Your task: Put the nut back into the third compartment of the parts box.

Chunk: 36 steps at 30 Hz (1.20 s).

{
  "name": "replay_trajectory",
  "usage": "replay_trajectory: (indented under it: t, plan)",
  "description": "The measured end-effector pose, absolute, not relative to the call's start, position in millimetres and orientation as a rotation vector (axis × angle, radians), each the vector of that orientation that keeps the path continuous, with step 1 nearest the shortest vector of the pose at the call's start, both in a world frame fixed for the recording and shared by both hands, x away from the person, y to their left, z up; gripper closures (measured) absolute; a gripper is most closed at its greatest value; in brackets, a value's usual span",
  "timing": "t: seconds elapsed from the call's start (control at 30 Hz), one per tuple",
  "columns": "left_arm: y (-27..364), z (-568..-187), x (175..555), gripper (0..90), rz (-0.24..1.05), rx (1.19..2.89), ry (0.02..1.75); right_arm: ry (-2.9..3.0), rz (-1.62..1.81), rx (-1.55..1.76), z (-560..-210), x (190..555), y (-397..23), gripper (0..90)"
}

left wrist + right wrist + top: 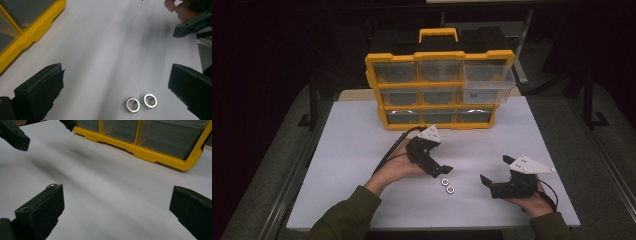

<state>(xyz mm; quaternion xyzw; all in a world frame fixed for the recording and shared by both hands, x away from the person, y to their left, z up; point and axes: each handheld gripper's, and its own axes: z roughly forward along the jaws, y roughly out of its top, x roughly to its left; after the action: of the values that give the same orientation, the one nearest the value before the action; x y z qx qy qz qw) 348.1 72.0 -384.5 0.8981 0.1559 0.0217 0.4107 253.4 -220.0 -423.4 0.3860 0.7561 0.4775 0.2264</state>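
Note:
Two steel hex nuts [447, 185] lie side by side on the white table [362, 150], near its front middle. My left gripper [439, 167] hovers just behind and left of them, open; in the left gripper view the nuts [141, 102] sit low between its wide jaws [116, 72], nearer the right one. My right gripper [495, 170] is held open to the right of the nuts, nothing in it. In the right gripper view one nut [51, 186] peeks over the left jaw of that gripper [117, 192].
A yellow parts organizer [439, 56] with clear drawers stands upright at the back of the table. Its top right drawer [487, 86] is pulled out. The organizer's lower edge [150, 153] runs across the right gripper view. Dark floor surrounds the table.

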Motion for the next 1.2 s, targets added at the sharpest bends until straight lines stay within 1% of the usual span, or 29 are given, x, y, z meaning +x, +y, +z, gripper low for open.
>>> replay_trajectory:
  t: [0.47,0.6,0.7,0.73,0.77,0.9,1.03,1.2]
  plan:
    - [70,-407,338,0.0,0.011,2.259,0.439,2.083,1.315,1.064,-424,254,-220,0.0]
    - [70,-413,336,5.8,0.018,2.257,0.458,2.083,1.314,1.064,-423,253,-220,0.0]
    - [69,-417,334,7.0,0.008,2.271,0.465,2.086,1.312,1.061,-424,253,-220,0.0]
    - [69,-418,333,9.3,0.006,2.271,0.469,2.086,1.312,1.061,-424,253,-220,0.0]
    - [72,-419,334,12.1,0.017,2.304,0.437,2.086,1.313,1.061,-423,253,-220,0.0]
    - [68,-427,331,16.7,-0.018,2.275,0.503,2.086,1.312,1.058,-423,253,-220,0.0]
    - [68,-431,330,25.3,-0.037,2.276,0.529,2.084,1.314,1.06,-423,253,-220,0.0]
    - [67,-436,328,36.1,-0.038,2.293,0.522,2.088,1.312,1.057,-423,253,-220,0.0]
